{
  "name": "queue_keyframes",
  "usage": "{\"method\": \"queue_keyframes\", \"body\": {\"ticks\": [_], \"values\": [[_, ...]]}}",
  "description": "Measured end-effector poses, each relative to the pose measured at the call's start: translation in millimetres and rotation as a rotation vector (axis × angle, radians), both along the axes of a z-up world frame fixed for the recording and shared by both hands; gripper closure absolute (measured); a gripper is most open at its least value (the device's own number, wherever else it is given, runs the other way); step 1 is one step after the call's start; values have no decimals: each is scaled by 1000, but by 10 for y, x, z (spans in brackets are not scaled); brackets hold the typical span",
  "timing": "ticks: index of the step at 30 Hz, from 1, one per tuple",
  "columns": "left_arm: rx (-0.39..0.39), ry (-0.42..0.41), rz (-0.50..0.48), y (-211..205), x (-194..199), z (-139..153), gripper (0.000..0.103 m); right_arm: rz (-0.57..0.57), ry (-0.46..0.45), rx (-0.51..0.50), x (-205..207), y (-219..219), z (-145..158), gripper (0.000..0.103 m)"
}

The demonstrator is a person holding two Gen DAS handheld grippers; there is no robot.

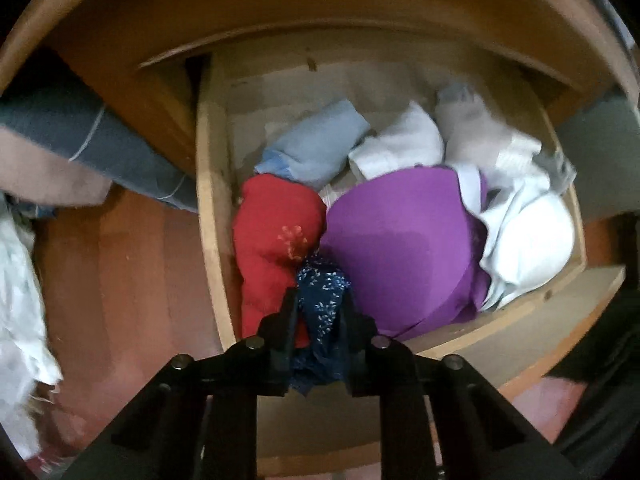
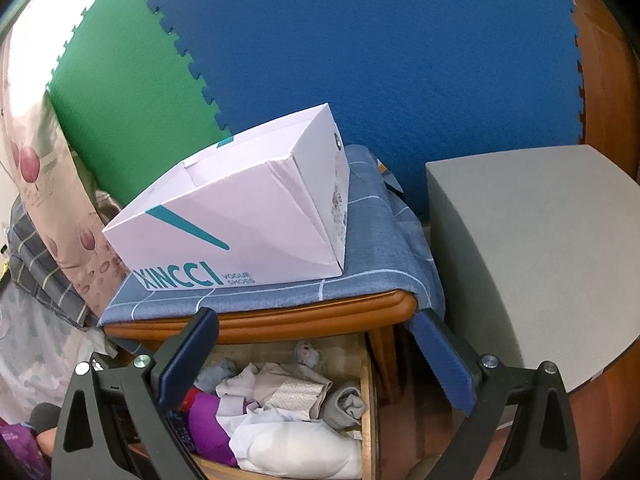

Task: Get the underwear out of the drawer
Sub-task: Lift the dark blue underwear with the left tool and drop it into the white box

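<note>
**Navy garment pinched, not yet lifted**

Nearest the left wrist lens, the left gripper points straight down into the open drawer, its jaws nearly closed on a bunch of navy speckled underwear at the drawer's front edge. Beside that piece, inside the drawer, lie a red garment and a purple garment, both touching it. The right gripper hovers above the drawer with jaws spread wide, holding nothing; a white shoebox sits on the cabinet top over the drawer.

Likely trouble: the pinch looks thin, so the cloth could slip free on lifting. The red piece, pressed against the navy one, may drag along.
</note>
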State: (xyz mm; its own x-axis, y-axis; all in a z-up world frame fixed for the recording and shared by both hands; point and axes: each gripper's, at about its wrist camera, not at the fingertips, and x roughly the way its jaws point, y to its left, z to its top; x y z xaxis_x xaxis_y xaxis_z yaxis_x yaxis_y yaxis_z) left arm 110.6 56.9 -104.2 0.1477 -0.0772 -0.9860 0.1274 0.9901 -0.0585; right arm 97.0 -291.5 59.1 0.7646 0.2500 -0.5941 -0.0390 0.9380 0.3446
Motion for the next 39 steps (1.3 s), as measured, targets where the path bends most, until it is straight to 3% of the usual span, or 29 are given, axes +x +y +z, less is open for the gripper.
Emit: {"method": "queue_keyframes", "body": {"ticks": [7,13,19,33,39], "values": [[-148,-72,16,4,-39,419,95,-9,5,14,2,-26,-7,3],[-160,-132,-12,-51,-54,673,95,-17,9,20,5,-51,-15,3],[-203,-169,35,60,45,821,95,-30,22,39,26,-97,-42,3],[-283,-387,-20,-95,-84,2133,95,-46,41,55,37,-141,-64,3],[-324,-487,-34,-187,100,2724,95,-63,47,68,30,-209,-74,3]]}}
